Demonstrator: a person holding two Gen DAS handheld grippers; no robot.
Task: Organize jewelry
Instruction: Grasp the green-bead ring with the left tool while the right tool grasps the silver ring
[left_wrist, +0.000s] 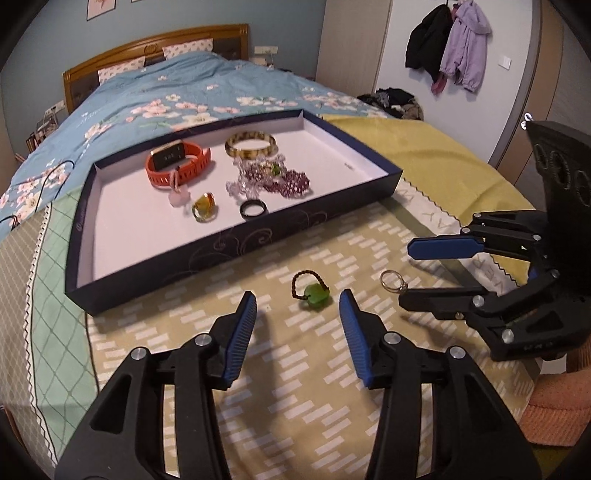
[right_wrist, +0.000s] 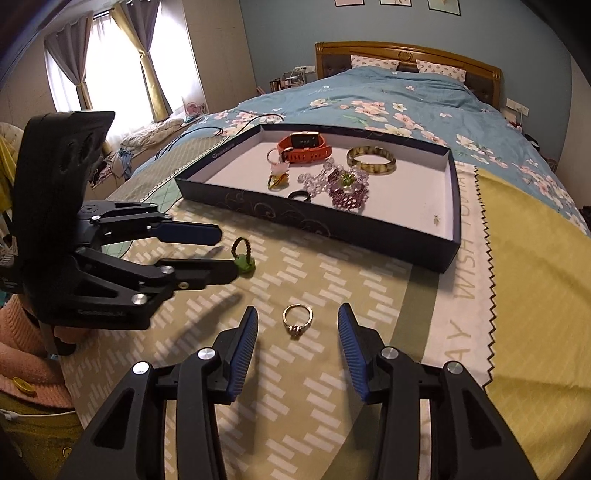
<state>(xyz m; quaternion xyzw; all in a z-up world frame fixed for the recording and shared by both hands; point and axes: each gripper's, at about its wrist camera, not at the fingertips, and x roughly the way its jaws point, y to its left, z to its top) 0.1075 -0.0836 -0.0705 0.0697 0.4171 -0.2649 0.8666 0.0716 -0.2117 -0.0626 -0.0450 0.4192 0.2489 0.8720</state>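
Both grippers gape wide and empty over the bedspread (left_wrist: 295, 369). Straight ahead of the left gripper (left_wrist: 297, 304) lies the green-stone ring (left_wrist: 311, 293); the silver ring (right_wrist: 297, 319) lies between the right gripper (right_wrist: 297, 319) fingers, each nearer its own, short of the tray (left_wrist: 240, 245).

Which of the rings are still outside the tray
Two: the green-stone beaded ring between the left gripper's fingers, and the thin metal ring before the right gripper. The amber and black rings lie inside.

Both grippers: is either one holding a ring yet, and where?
Neither. The left gripper is open around the green-stone ring, the right gripper open around the gold ring; both rings lie on the cloth.
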